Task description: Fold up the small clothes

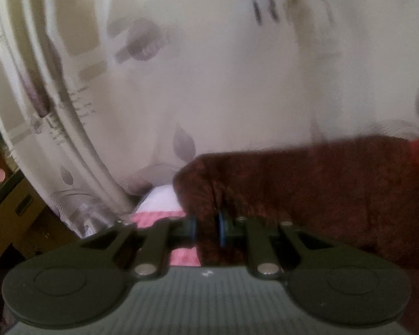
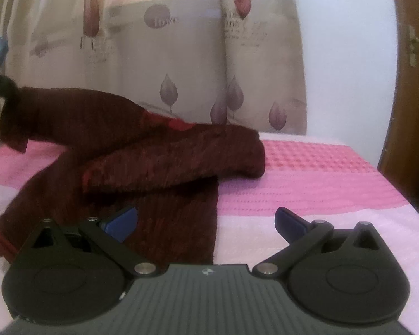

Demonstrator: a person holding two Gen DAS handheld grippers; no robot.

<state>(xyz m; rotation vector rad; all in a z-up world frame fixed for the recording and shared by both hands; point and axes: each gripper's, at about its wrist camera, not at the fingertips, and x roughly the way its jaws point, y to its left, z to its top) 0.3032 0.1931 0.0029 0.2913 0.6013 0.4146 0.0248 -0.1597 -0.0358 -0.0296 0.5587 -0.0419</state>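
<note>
The left tongs point(image 1: 206, 227) are clenched on a sleeve of the sweater point(image 2: 153, 162), lifting it off the bed point(image 2: 307, 173), while the right tongs point(image 2: 206, 223) hang released above the hem. The pinch looks shallow, so the thick knit could slip free, and the sleeve already folded across might drag out of place.

The word "love" is read in pale letters on a mauve round motif point(image 2: 160, 20) printed on the curtain point(image 2: 181, 55) in the right wrist view. Lines of smaller script are seen printed on the same curtain to the right of that motif and lower left of it, but they are too blurred to be read. In the left wrist view, no text can be read.
</note>
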